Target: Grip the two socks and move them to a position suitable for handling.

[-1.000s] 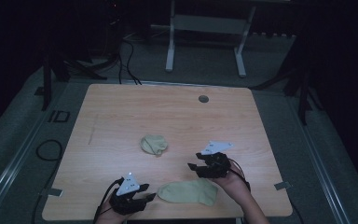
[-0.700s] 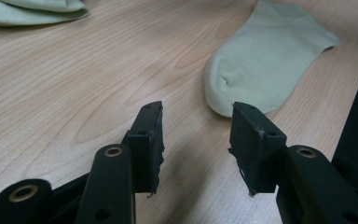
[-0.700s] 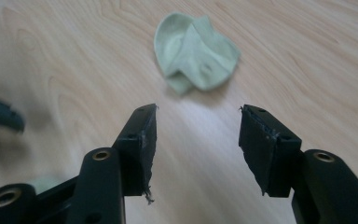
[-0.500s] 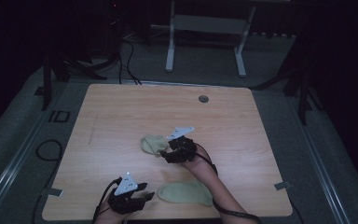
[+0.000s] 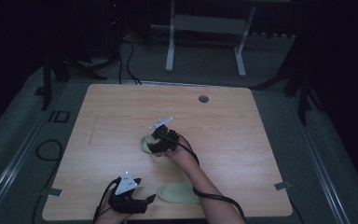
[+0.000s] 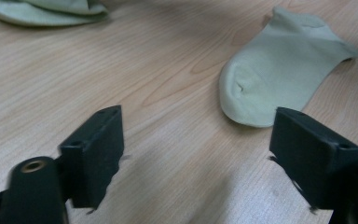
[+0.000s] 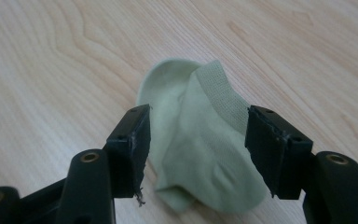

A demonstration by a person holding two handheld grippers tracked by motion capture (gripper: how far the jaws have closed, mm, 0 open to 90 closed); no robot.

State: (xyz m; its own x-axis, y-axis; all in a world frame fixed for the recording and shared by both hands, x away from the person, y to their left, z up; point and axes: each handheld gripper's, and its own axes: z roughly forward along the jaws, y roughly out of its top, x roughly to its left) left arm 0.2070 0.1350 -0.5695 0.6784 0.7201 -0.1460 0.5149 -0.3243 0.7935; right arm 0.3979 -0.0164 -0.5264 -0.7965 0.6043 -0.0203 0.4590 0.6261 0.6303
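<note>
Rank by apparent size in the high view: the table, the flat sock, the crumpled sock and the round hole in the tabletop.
1. Table, largest by far.
2. Flat sock at the near edge.
3. Crumpled sock, partly hidden behind the right gripper, so its full extent is unsure.
4. Round hole, smallest.

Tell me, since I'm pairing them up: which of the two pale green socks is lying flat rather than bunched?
The sock near the table's front edge, by the left tongs, lies flat. The other sock, mid-table between the right tongs, is folded over itself.
</note>
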